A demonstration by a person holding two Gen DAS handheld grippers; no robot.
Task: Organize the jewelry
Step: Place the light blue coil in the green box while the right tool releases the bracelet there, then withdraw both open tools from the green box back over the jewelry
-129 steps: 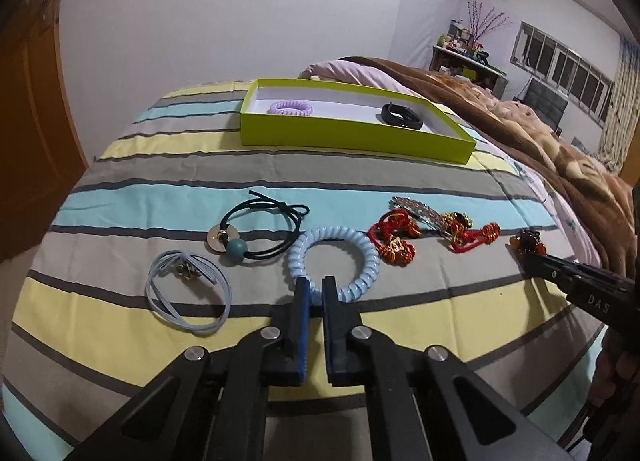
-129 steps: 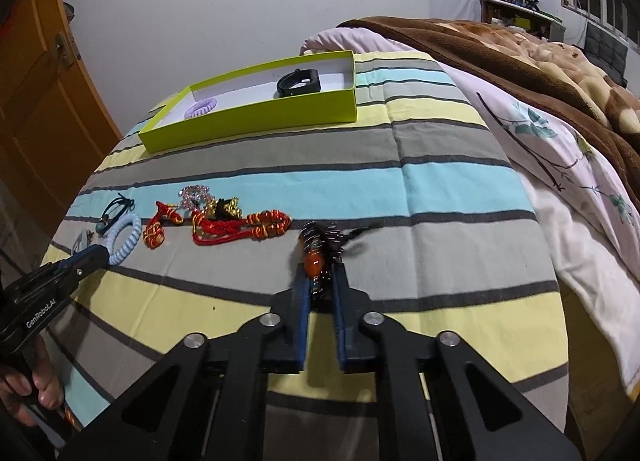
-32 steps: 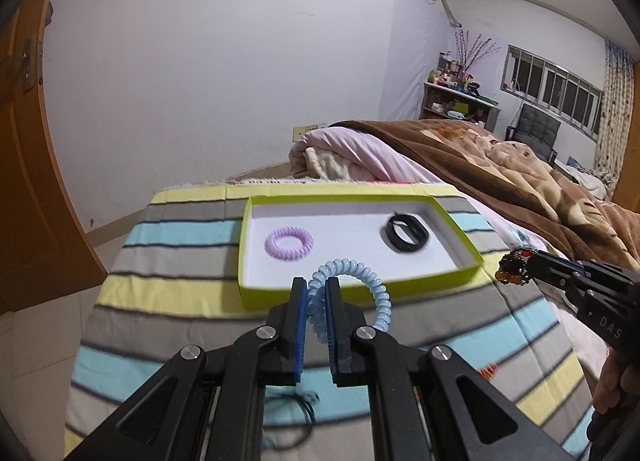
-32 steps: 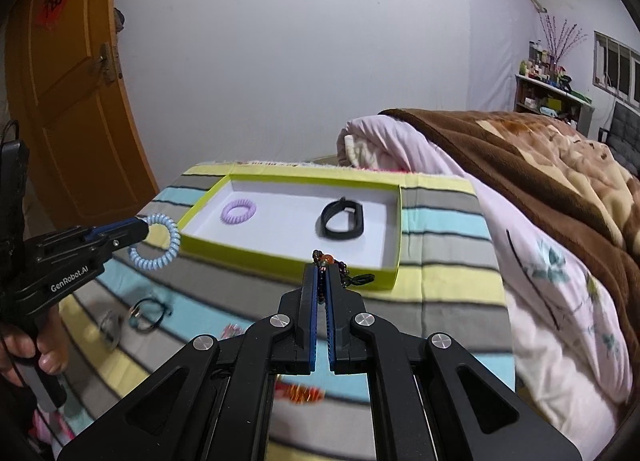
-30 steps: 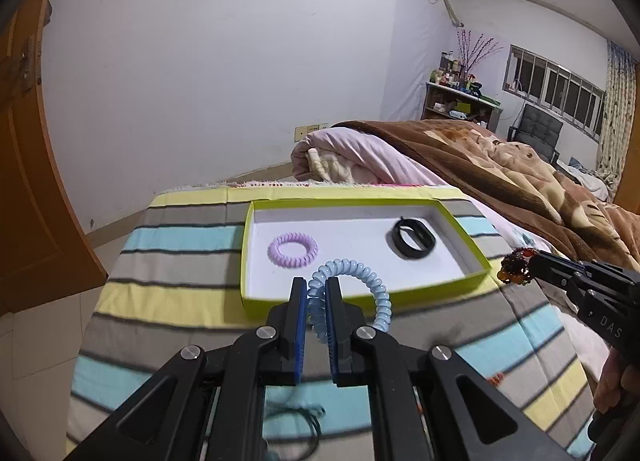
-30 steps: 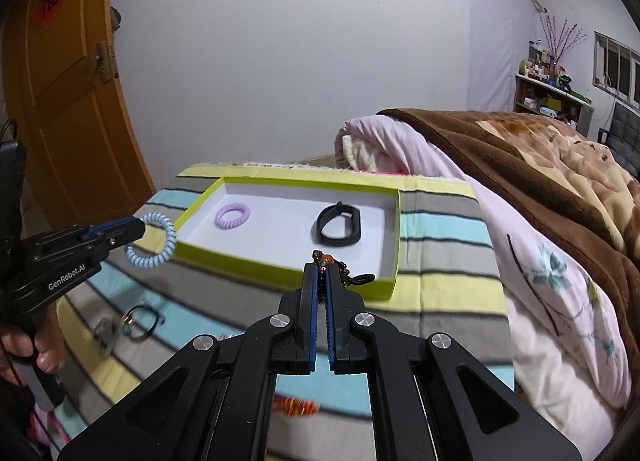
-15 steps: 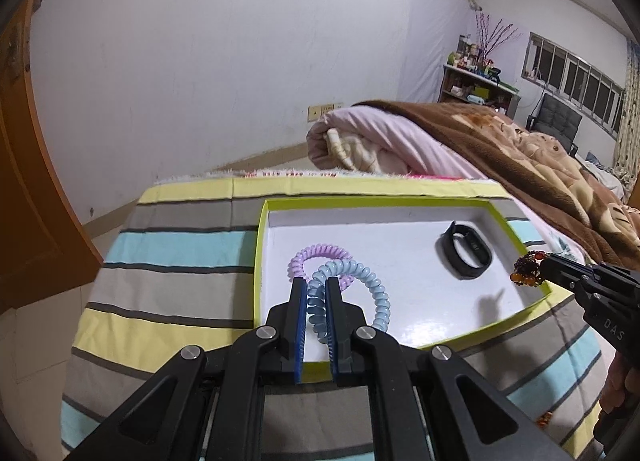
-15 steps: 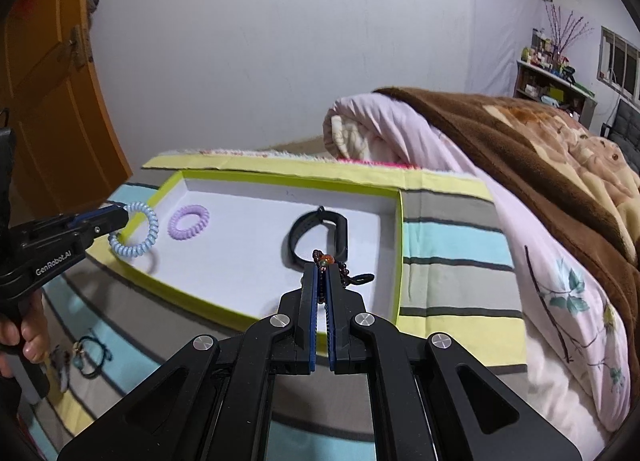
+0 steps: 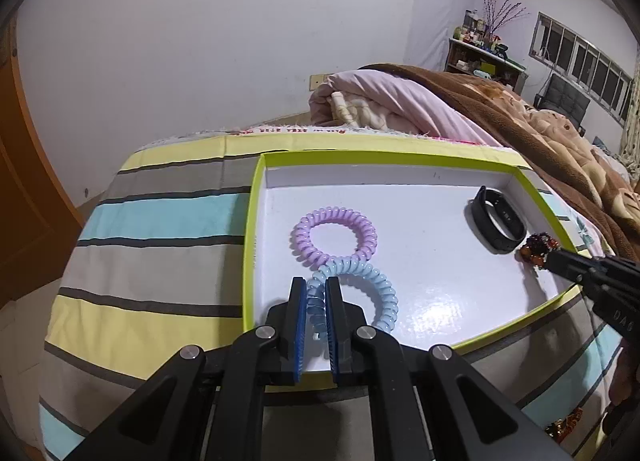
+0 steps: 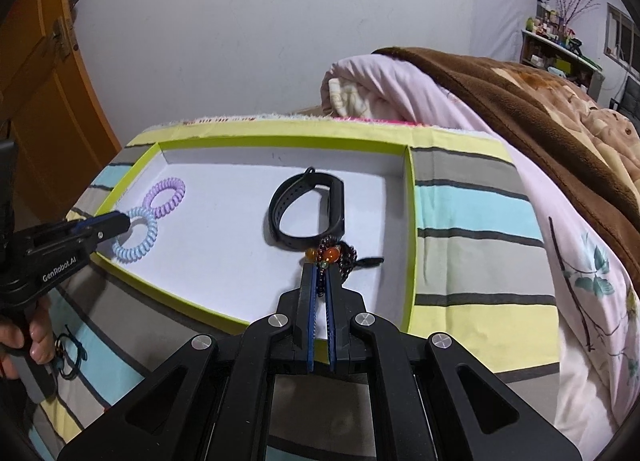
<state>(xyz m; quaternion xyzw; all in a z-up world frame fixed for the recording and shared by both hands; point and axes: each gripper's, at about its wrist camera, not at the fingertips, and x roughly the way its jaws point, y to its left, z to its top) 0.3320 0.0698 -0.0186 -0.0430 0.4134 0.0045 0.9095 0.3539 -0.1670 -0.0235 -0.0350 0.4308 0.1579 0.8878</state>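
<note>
A lime-green tray (image 9: 250, 241) with a white floor lies on the striped bedspread. Inside it are a purple spiral hair tie (image 9: 336, 217) and a black wristband (image 9: 498, 225). My left gripper (image 9: 316, 281) is shut on a light blue spiral hair tie (image 9: 380, 289), which hangs low over the tray floor and touches the purple one. My right gripper (image 10: 320, 267) holds a dark beaded bracelet (image 10: 332, 255) with orange beads just in front of the wristband (image 10: 308, 209). Its jaws are opening, with the beads still between the pads.
A brown blanket (image 10: 540, 101) and a pink quilt (image 10: 380, 89) are piled to the right and behind the tray. A black hair tie (image 10: 68, 349) and red ornaments (image 9: 564, 425) lie on the bedspread near me. A person's hand (image 10: 36, 333) grips the left tool. An orange door (image 10: 48, 81) stands to the left.
Both grippers have come forward and down over the tray. The blue hair tie now sits beside the purple one, and the bracelet has dropped close to the wristband.
</note>
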